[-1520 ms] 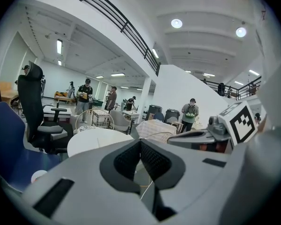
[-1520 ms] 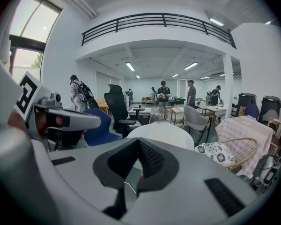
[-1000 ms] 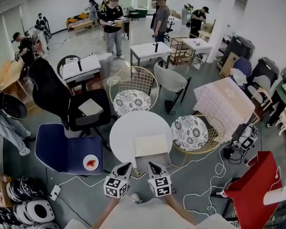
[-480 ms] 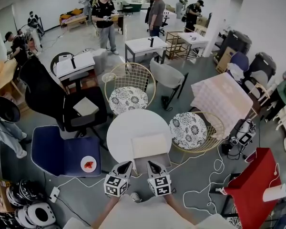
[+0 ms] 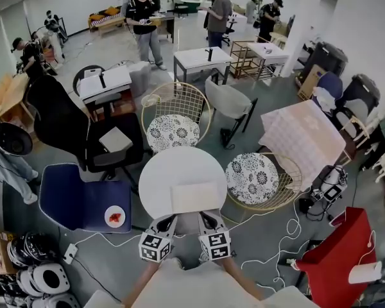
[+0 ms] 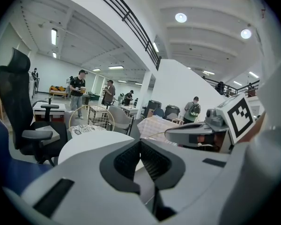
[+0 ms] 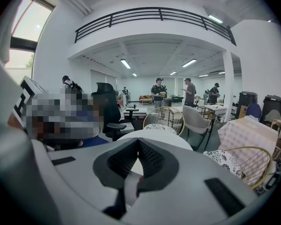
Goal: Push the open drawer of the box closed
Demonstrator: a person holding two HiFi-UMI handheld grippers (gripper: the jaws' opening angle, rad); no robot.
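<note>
A cream box (image 5: 194, 196) lies on the near side of the round white table (image 5: 173, 169). Its drawer (image 5: 190, 222) sticks out a short way toward me over the table's near edge. My left gripper (image 5: 169, 221) sits at the drawer's left front corner, and my right gripper (image 5: 206, 218) at its right front corner. Both are shut with nothing held. I cannot tell whether they touch the drawer. In the left gripper view the shut left gripper (image 6: 140, 143) points over the table (image 6: 91, 142). In the right gripper view the shut right gripper (image 7: 138, 142) faces the table (image 7: 154, 136).
A blue chair (image 5: 77, 201) with a small plate (image 5: 113, 217) stands left of the table, with a black office chair (image 5: 83, 133) behind it. Wire chairs with patterned cushions (image 5: 174, 133) (image 5: 253, 178) stand behind and right. White cables (image 5: 269, 236) lie on the floor. People stand far back.
The exposed part of the drawer looks shorter than a second ago, with less of it past the box. Both grippers have stayed shut at its front, moved slightly forward.
</note>
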